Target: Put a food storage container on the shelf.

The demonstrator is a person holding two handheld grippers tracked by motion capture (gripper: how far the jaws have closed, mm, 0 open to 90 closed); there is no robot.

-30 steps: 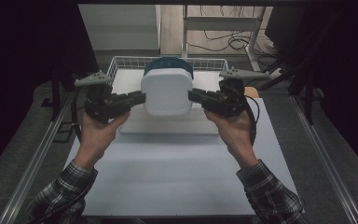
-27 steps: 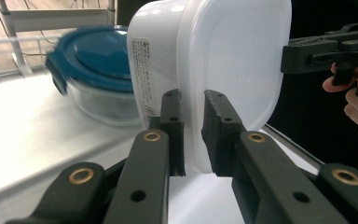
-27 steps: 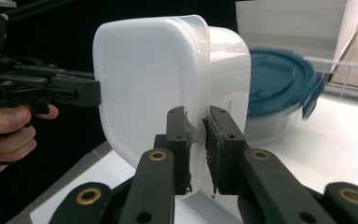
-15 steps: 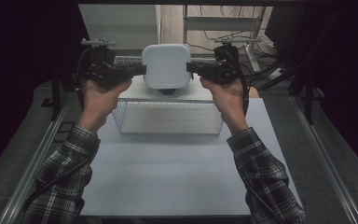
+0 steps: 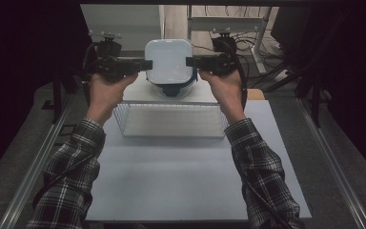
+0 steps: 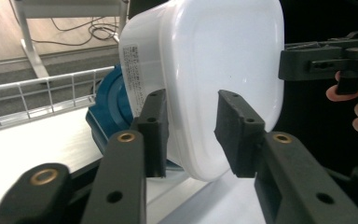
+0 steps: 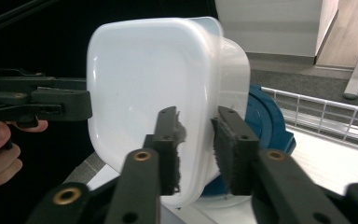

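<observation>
At twelve o'clock in the high view, beyond the white wire basket [image 5: 171, 106], the white, round-cornered square plastic tub [image 5: 168, 59] is sitting upside down on its dark blue lid [image 5: 171, 90]. It appears to be resting on a pale raised ledge [image 5: 138, 95].

The left gripper [image 5: 145, 64] is flanking the tub at nine o'clock and the right gripper [image 5: 190, 61] at three o'clock. Both sets of jaws have just been opening. In the left gripper view the tub's wall is lying between the black pads [image 6: 156, 130] with a gap showing. In the right gripper view the fuzzy pads [image 7: 170, 149] are standing spread either side of the wall, seemingly no longer pinching it.

To finish this release well, both hands should probably be widening the jaws evenly. They should then be drawing straight outward, towards nine and three, so that no pad is dragging the tub off its lid or tipping it towards the basket.

The white tabletop [image 5: 181, 176] is lying bare from the basket down to six o'clock, with a metal rail [image 5: 33, 167] edging it at eight. Plaid sleeves [image 5: 76, 167] are entering from below. Around it the room is lying dark, and cables [image 5: 248, 43] are trailing over a wooden floor at one o'clock.
</observation>
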